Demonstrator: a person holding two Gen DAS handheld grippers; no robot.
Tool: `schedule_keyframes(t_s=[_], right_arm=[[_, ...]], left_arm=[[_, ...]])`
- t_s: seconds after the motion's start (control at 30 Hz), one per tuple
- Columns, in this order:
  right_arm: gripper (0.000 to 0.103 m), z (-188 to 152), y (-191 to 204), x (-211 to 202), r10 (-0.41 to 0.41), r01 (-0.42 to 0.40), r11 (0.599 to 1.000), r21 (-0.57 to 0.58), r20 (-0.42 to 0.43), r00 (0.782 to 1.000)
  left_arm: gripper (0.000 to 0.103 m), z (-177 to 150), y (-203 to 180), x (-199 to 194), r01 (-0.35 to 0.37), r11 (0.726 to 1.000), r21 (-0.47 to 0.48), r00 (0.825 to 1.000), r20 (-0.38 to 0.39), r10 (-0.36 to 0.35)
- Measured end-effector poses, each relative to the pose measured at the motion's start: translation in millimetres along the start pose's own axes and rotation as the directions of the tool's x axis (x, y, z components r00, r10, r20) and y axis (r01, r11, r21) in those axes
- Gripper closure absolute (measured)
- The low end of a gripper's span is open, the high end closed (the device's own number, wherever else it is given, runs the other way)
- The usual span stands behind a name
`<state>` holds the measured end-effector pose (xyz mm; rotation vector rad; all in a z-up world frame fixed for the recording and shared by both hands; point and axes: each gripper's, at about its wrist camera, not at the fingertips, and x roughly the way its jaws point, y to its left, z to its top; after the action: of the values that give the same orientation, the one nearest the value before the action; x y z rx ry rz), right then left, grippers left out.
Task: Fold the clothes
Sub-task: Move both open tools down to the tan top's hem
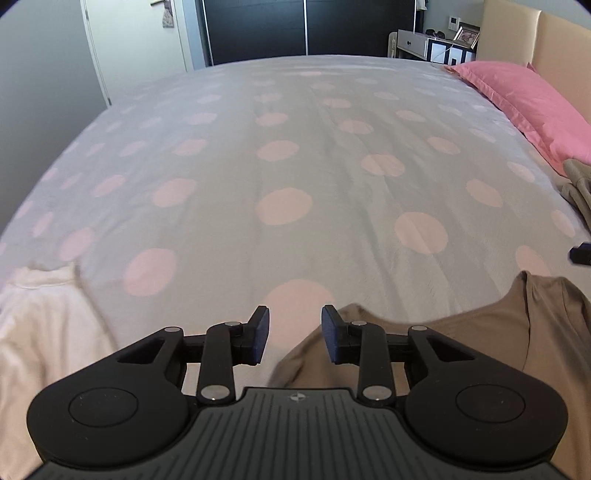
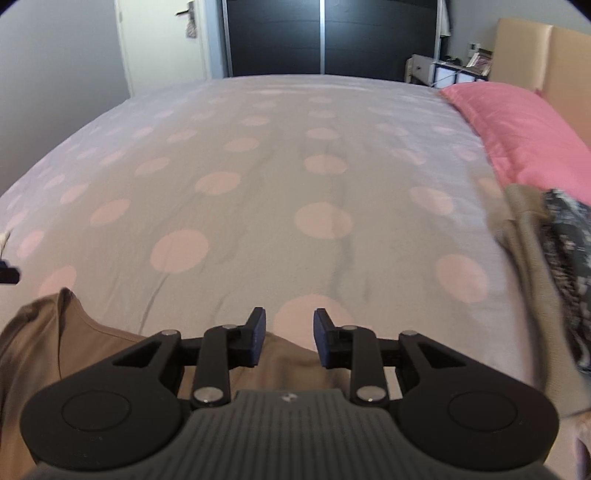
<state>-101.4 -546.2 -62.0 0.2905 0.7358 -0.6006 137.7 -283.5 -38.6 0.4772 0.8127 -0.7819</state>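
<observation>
Left gripper point(image 1: 294, 334) released above tan garment point(image 1: 480, 343), right gripper point(image 2: 289, 338) released, dotted bedspread point(image 1: 280, 155), no readable writing

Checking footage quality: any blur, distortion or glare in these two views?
Left wrist view: strong fisheye bowing of the bed, dark corner vignette, white garment smeared. Right wrist view: same bowing, clothes pile motion-blurred. Soft even light, no glare in either.

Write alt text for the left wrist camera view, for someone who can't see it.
The open left gripper hovers low over a tan garment lying on a grey bedspread with pink dots. A white garment lies to its left, a pink pillow sits far right, and a dark wardrobe stands beyond the bed.
</observation>
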Motion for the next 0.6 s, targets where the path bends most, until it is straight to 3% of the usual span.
schedule_keyframes(t_s=[0.13,0.43,0.6], right_arm=[[0.064,-9.4,-23.5,-46.7,-0.001,0.001,1.000,0.025,-0.013,1.000],[0.063,-68.9,-59.0,-123.7,-0.035,0.035,0.999,0.003,-0.085,0.996],[0.061,-106.8,-67.0,-141.5,0.001,0.005,0.999,0.039,-0.153,0.988]], left_arm=[[0.074,-16.9,14.7,-36.6,-0.012,1.000,0.007,1.000,-0.017,0.012],[0.074,-86.7,40.1,-99.3,-0.013,0.999,0.036,0.993,-0.120,0.017],[0.063,-125.2,47.4,-105.9,-0.008,1.000,0.000,0.983,-0.183,0.008]])
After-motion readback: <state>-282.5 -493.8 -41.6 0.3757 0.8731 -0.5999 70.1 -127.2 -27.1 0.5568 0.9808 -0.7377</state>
